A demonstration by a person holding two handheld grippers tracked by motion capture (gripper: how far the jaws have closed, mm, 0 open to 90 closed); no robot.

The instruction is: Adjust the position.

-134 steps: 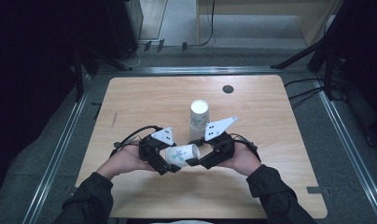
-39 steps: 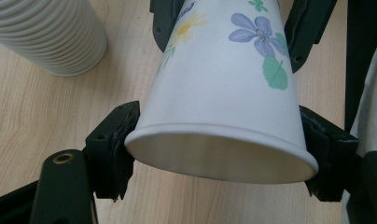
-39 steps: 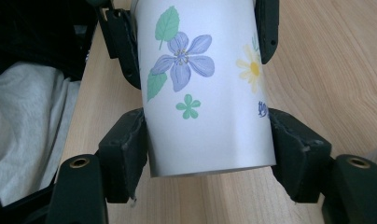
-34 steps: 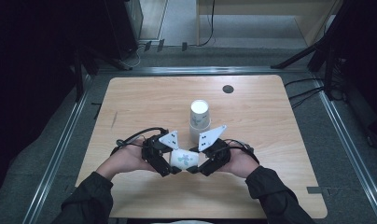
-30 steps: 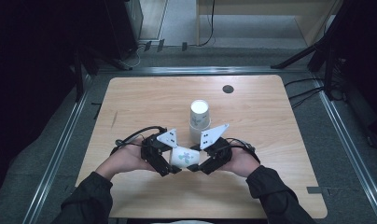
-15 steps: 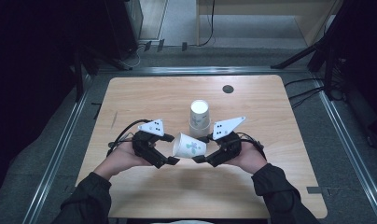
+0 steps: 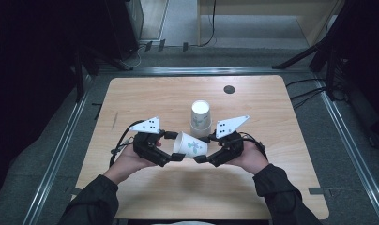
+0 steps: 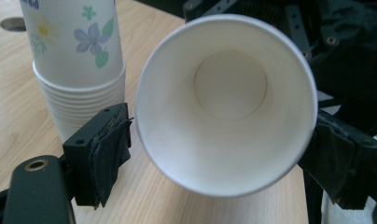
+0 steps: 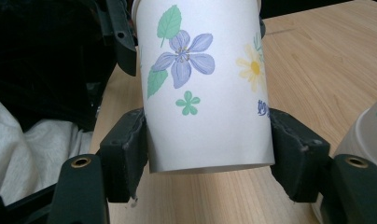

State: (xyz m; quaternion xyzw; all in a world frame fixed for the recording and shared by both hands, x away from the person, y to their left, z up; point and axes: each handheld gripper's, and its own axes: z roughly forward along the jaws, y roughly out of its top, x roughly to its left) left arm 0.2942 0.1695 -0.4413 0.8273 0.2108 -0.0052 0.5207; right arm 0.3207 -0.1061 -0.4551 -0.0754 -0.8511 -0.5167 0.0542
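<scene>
Near the cup stack (image 7: 200,117): floral paper cup (image 7: 190,145), on its side, just in front.
Right gripper (image 7: 200,158): jaws clamped on the cup's base.
Left gripper (image 7: 176,156): jaws apart, flanking the cup's rim; just been closing slightly.
Behind stack: dark round table hole (image 7: 229,89).

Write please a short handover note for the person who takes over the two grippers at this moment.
Right gripper: shut on the base end of the single paper cup, held sideways above the table.
Left gripper: open at the cup's rim; one pad stands clear of it, the other is hard to judge.
Cup stack: upside down at mid-table, behind the held cup.
Done: one cup is apart from the stack.
Left: probably set this cup down, then take the next.
</scene>
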